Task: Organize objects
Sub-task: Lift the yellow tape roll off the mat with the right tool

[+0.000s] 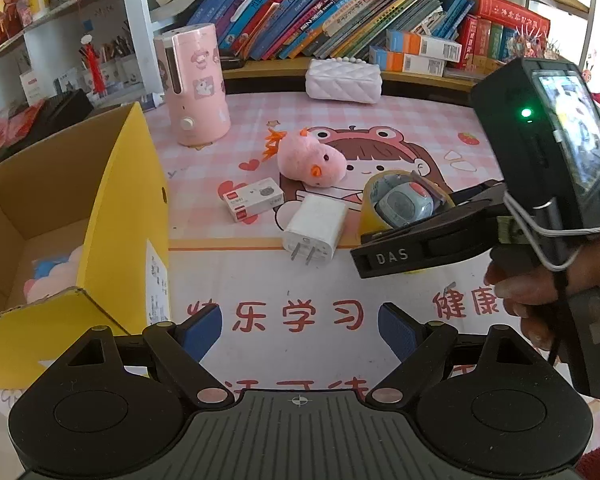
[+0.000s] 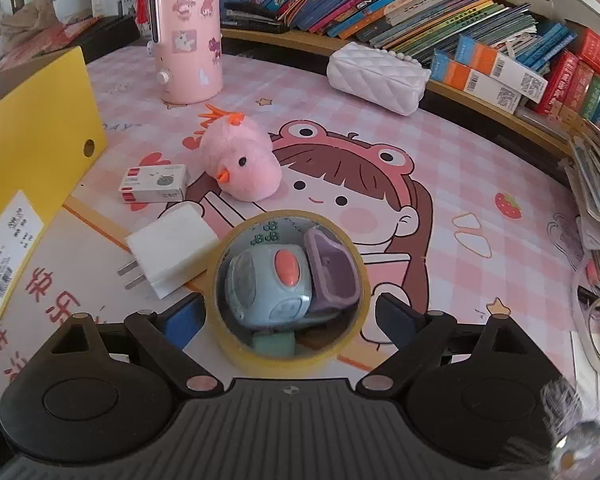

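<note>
A yellow tape roll (image 2: 276, 360) lies flat on the pink desk mat (image 2: 480, 152), with a blue-grey toy (image 2: 268, 284) with an orange button sitting inside its ring. My right gripper (image 2: 290, 316) straddles the roll, its blue pads just off the sides, jaws open. From the left wrist view the right gripper (image 1: 384, 236) reaches in from the right around the tape roll (image 1: 370, 216). My left gripper (image 1: 300, 332) hangs open and empty over the mat's front. A white charger plug (image 2: 172, 256), a small white carton (image 2: 154, 184) and a pink plush chick (image 2: 240, 164) lie left of the roll.
An open yellow cardboard box (image 1: 112, 220) stands at the left with something pink and blue inside. A pink humidifier (image 1: 194, 88) and a white quilted pouch (image 1: 342, 80) sit at the back, before a shelf of books (image 1: 320, 12). Stacked papers (image 2: 596, 200) crowd the right edge.
</note>
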`<state>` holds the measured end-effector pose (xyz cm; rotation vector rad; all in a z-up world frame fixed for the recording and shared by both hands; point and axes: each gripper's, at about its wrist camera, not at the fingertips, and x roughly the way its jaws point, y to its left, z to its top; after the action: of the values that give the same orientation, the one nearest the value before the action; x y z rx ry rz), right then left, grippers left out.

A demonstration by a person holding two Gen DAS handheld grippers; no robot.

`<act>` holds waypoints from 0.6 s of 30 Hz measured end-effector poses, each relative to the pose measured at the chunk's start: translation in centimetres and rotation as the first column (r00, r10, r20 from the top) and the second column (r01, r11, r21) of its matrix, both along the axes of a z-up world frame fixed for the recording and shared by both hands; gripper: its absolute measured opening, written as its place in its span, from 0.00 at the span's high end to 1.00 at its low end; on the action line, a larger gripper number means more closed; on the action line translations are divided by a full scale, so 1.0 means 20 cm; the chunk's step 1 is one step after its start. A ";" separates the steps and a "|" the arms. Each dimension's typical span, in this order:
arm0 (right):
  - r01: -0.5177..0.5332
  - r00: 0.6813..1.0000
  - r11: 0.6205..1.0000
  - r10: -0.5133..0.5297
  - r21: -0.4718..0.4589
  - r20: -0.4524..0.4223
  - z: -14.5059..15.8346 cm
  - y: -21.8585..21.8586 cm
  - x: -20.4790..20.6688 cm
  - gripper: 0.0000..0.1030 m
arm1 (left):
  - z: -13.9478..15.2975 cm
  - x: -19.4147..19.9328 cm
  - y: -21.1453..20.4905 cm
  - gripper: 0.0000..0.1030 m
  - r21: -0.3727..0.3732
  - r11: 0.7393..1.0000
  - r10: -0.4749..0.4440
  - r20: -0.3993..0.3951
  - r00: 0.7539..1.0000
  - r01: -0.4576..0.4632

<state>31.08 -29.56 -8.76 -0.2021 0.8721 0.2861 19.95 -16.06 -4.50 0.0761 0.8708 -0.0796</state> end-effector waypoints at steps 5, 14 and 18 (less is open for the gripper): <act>-0.017 1.000 1.000 0.017 0.017 -0.006 -0.02 -0.01 0.01 0.20 | 0.00 0.00 0.00 0.15 -0.002 1.000 0.001 0.002 1.000 -0.001; 0.015 0.999 0.994 -0.019 0.106 0.037 0.13 -0.12 -0.18 0.20 | 0.00 0.03 -0.03 0.15 -0.016 1.000 -0.013 0.006 1.000 0.013; 0.038 0.994 0.985 -0.055 0.169 0.097 0.25 -0.19 -0.27 0.20 | -0.01 0.06 -0.06 0.16 -0.020 1.000 -0.013 0.013 1.000 0.013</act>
<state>25.61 -33.31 -3.74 -0.0396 0.7470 0.3016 21.25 -17.17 -4.71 0.0632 0.8568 -0.0997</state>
